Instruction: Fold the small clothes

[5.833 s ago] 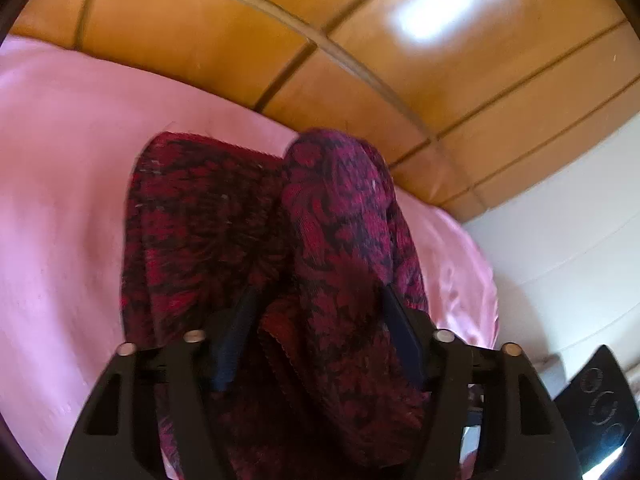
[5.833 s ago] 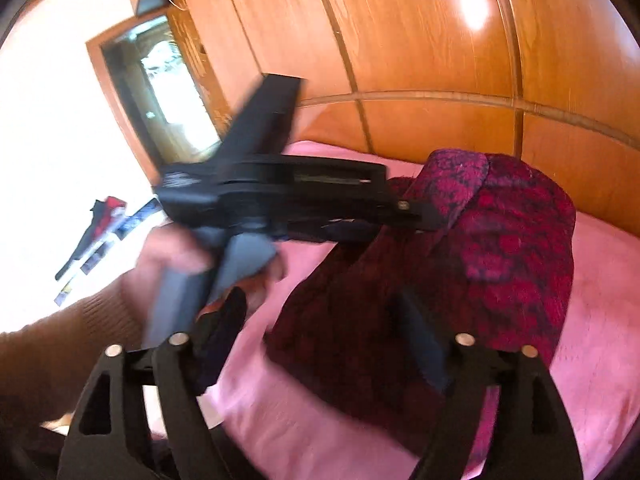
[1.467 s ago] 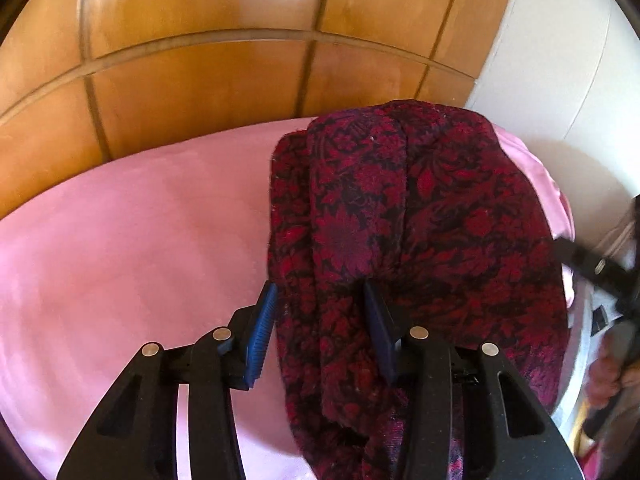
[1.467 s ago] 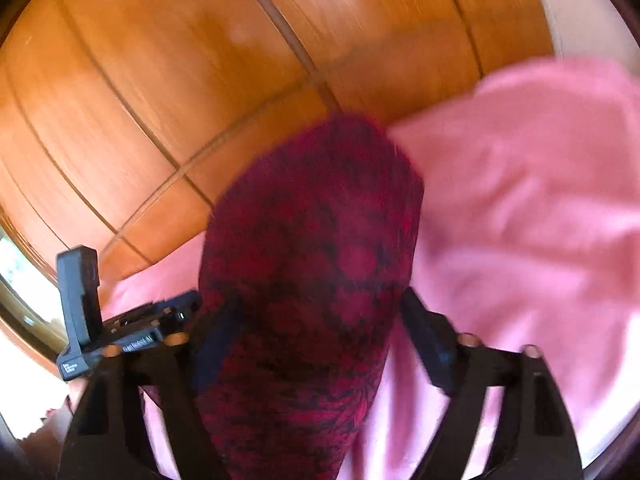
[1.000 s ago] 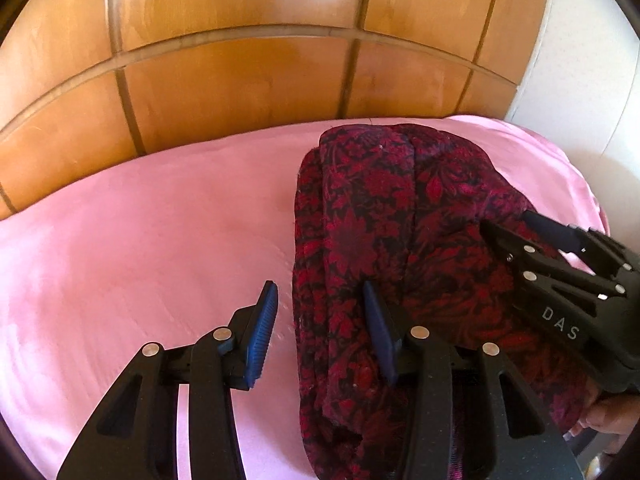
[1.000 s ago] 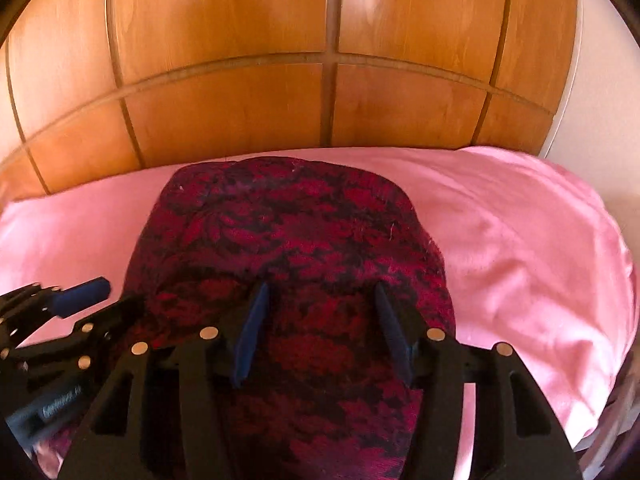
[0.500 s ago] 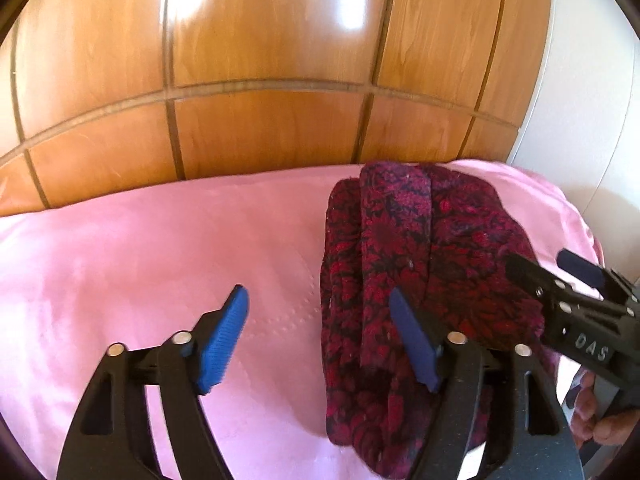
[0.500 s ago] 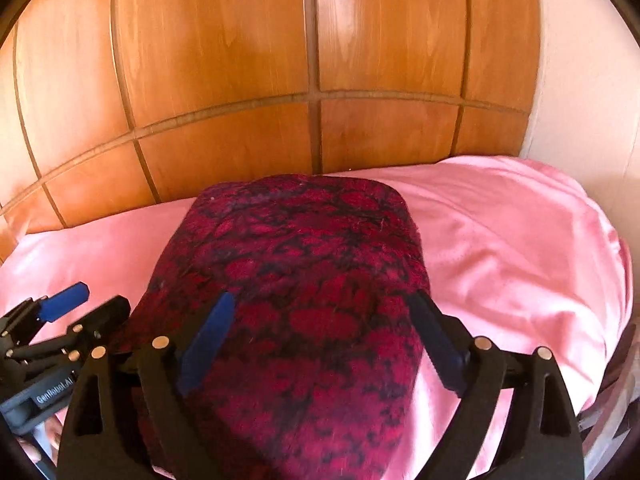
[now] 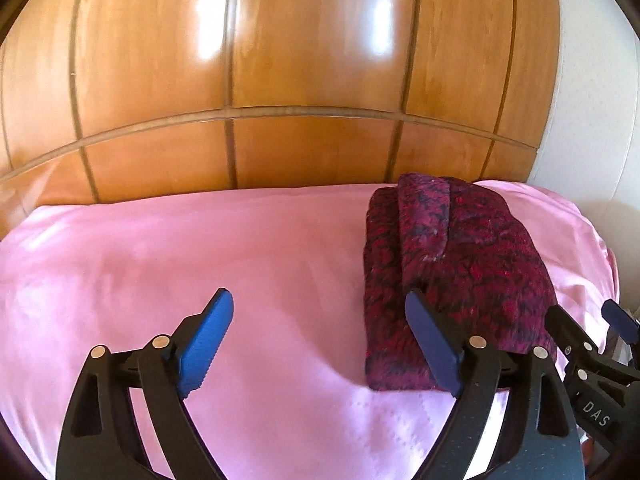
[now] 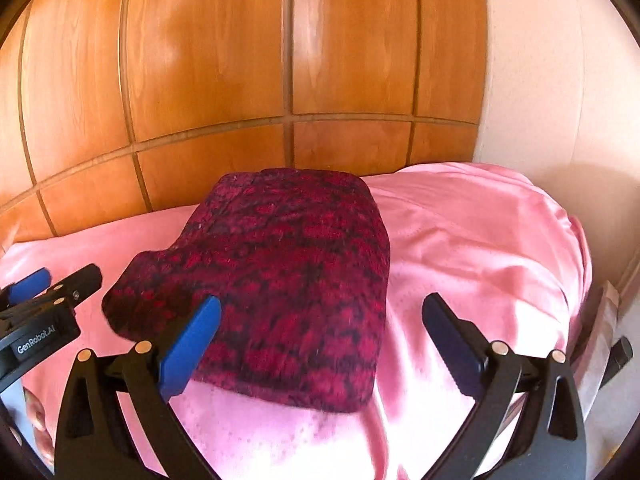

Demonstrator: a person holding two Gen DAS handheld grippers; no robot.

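Observation:
A dark red and black patterned garment lies folded in a compact stack on the pink sheet, on its right half. It also shows in the right wrist view. My left gripper is open and empty, raised above the sheet just left of the garment's near end. My right gripper is open and empty, raised above the garment's near right corner. The right gripper also shows at the right edge of the left wrist view, and the left gripper at the left edge of the right wrist view.
The pink sheet covers a bed. A wooden panelled headboard stands along the far edge. A white wall rises at the right, beyond the bed's right edge.
Both grippers have opened wide, let go of the garment and pulled back and up from it. The folded garment now lies on the sheet on its own.

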